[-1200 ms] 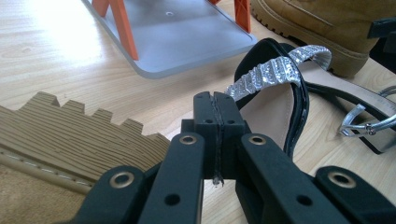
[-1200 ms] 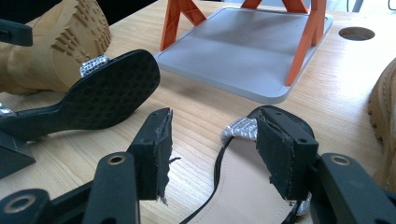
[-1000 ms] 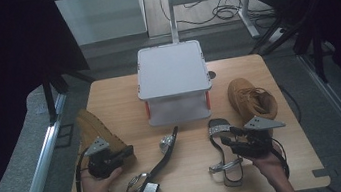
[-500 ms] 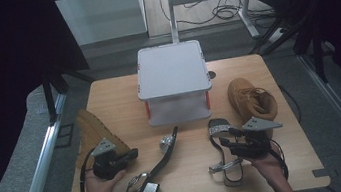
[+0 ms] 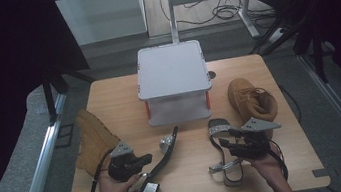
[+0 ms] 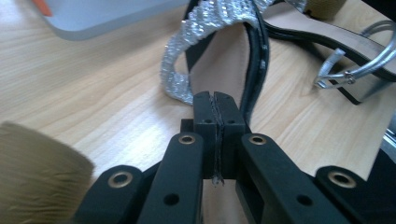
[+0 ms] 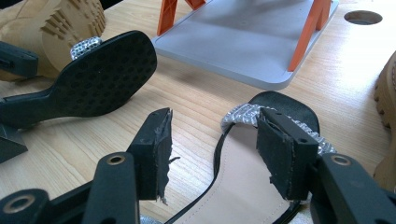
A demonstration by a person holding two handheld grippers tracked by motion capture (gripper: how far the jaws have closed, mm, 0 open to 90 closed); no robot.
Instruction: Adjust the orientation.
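Observation:
Two black sandals with silver toe straps lie on the wooden table point(image 5: 119, 103). The left sandal point(image 5: 165, 152) rests on its side, its dotted sole point(image 7: 93, 84) turned toward my right gripper and its insole point(image 6: 224, 51) toward my left one. My left gripper point(image 5: 147, 158) is shut with nothing in it, pads pressed together point(image 6: 215, 109) just short of that sandal's silver strap point(image 6: 210, 28). The right sandal point(image 5: 225, 156) lies flat. My right gripper point(image 7: 212, 140) hovers open over its front, one pad point(image 7: 275, 154) by the silver strap point(image 7: 243, 114), the other above bare table.
A grey two-level stand point(image 5: 171, 70) with orange legs sits at the table's back middle. One tan boot point(image 5: 91, 137) lies at the left beside my left hand, another tan boot point(image 5: 252, 97) at the right. A round cable hole point(image 5: 212, 75) is behind the stand.
My left gripper has slid to the right, away from the tan boot and up to the left sandal, jaws still shut. The right gripper has kept still.

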